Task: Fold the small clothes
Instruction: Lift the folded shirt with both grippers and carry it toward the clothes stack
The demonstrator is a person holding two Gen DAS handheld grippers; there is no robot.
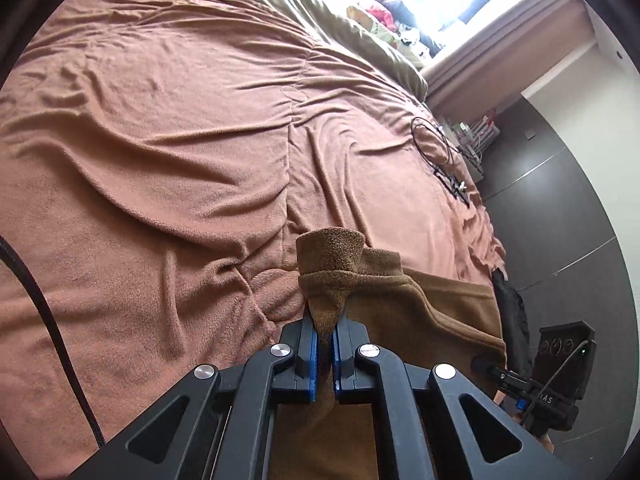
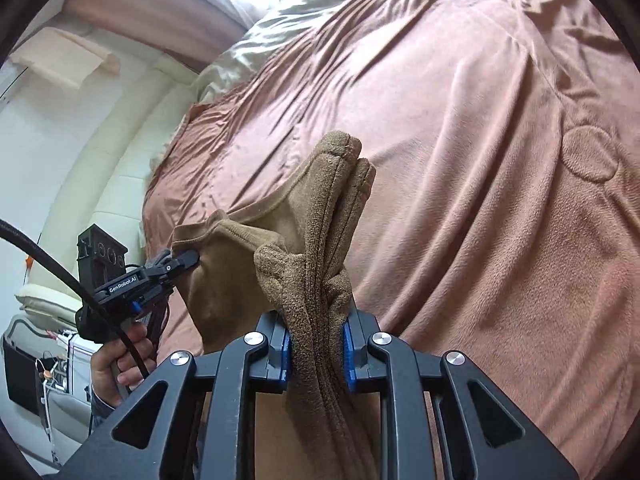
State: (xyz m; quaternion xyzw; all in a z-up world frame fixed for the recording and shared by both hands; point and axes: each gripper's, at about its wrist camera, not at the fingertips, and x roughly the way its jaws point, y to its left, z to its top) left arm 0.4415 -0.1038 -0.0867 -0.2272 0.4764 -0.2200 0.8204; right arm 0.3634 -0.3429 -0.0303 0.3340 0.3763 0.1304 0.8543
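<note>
The left gripper (image 1: 325, 330) is pinching a bunched corner of a brown garment (image 1: 420, 300) between its blue pads (image 1: 310, 344), which are sitting almost together with only a thin wedge of cloth between them. The cloth is poking up past the fingertips in a short folded peak, and the rest of the garment is running off to the right of the tool and hanging below it, in front of the pink blanket (image 1: 180, 140) covering the bed.

The right gripper (image 2: 316, 340) is clamping a thicker bundle of the same brown garment (image 2: 320, 248); several folded layers are filling the gap between its blue pads (image 2: 349, 354), so the fingers are standing a little apart. The bundle is rising above the fingertips to a rounded tip and trailing down under the tool.

In the right wrist view, the garment is stretching leftward from this bundle to the other gripper (image 2: 188, 260), which is gripping its far corner, held by a hand (image 2: 120, 360). A black cable (image 1: 436, 148) is lying on the blanket near the far edge of the bed.
</note>
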